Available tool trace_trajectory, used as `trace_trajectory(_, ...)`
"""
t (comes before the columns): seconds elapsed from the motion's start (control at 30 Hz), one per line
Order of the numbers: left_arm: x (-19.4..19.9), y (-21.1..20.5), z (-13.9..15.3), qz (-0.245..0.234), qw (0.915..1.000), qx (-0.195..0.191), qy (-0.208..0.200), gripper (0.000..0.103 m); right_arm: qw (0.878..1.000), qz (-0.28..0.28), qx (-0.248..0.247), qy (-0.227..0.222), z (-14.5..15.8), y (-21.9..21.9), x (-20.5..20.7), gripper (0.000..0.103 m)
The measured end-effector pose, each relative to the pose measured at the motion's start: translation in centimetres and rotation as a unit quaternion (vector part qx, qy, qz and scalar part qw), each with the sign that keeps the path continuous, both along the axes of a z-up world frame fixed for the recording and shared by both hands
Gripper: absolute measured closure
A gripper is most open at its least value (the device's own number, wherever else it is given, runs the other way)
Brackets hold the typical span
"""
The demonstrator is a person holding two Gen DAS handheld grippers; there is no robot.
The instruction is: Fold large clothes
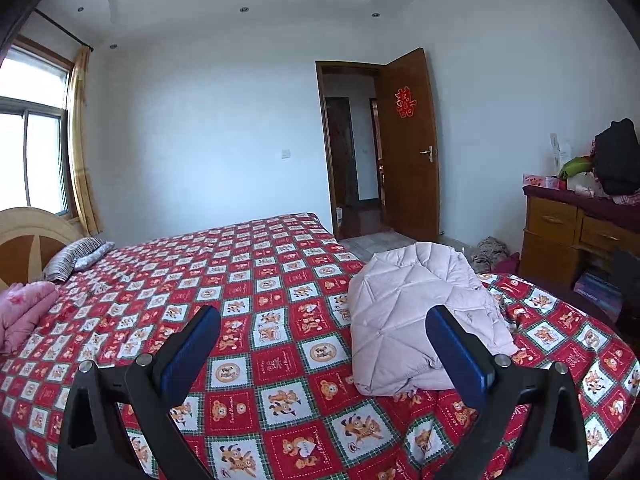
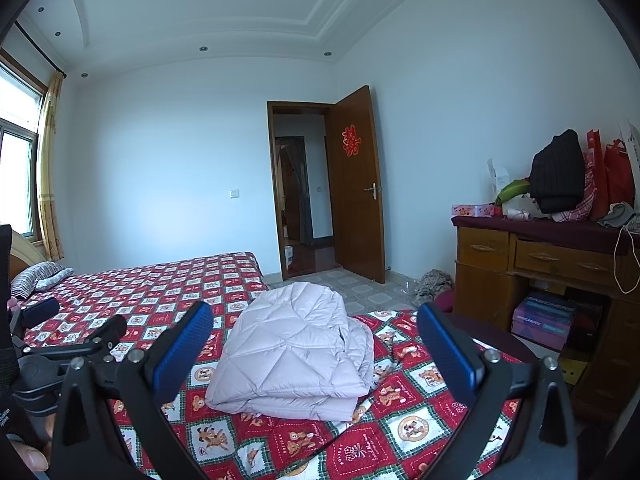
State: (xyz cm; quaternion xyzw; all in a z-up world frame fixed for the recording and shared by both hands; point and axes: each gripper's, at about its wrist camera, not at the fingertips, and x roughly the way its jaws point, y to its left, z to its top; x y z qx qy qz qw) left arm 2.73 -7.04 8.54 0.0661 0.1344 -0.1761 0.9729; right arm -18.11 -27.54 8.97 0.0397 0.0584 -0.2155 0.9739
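A pale quilted jacket (image 2: 294, 350) lies folded in a thick bundle on the red cartoon-print bedspread (image 2: 400, 432), at the centre of the right wrist frame and right of centre in the left wrist frame. The left gripper (image 1: 322, 348) and the right gripper (image 2: 314, 346) both hover above the bed with jaws spread wide, grasping nothing

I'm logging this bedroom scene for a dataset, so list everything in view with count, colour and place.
Quilted jacket: one, pale lilac, folded on the bed's near corner.
Bedspread: one, red checked with cartoon squares, covering the bed.
Pillow: one, striped grey, by the headboard.
Pink bedding: one, far left on the bed.
Door: one, brown, open.
Dresser: one, wooden, right wall, cluttered top.
Shoe boxes: a few, under the dresser.
Left gripper: open, empty.
Right gripper: open, empty.
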Motion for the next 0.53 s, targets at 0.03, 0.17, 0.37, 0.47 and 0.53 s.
trace_trajectory(0.03, 0.0, 0.0, 0.0, 0.000, 1.0000, -0.001, 0.001, 0.001, 1.000, 0.000, 0.000, 0.000, 0.0, 0.0, 0.0, 0.000)
trace_trajectory(0.17, 0.1, 0.2, 0.0, -0.004, 0.9999, -0.007, 0.007, 0.001, 1.000, -0.001, 0.001, 0.003, 0.0, 0.0, 0.1, 0.000)
trace_trajectory(0.37, 0.8, 0.4, -0.3, -0.032, 0.9986, -0.022, 0.037, 0.001, 1.000, 0.001, 0.000, 0.005, -0.1, 0.1, 0.1, 0.000)
trace_trajectory(0.47, 1.3, 0.4, -0.5, -0.036, 0.9978, -0.024, 0.050, 0.001, 1.000, 0.001, 0.001, 0.008, -0.3, 0.2, 0.2, 0.000)
trace_trajectory(0.53, 1.5, 0.4, -0.6, -0.030, 0.9982, -0.018, 0.049, 0.001, 1.000, 0.000, 0.000, 0.010, -0.4, 0.1, 0.4, 0.000)
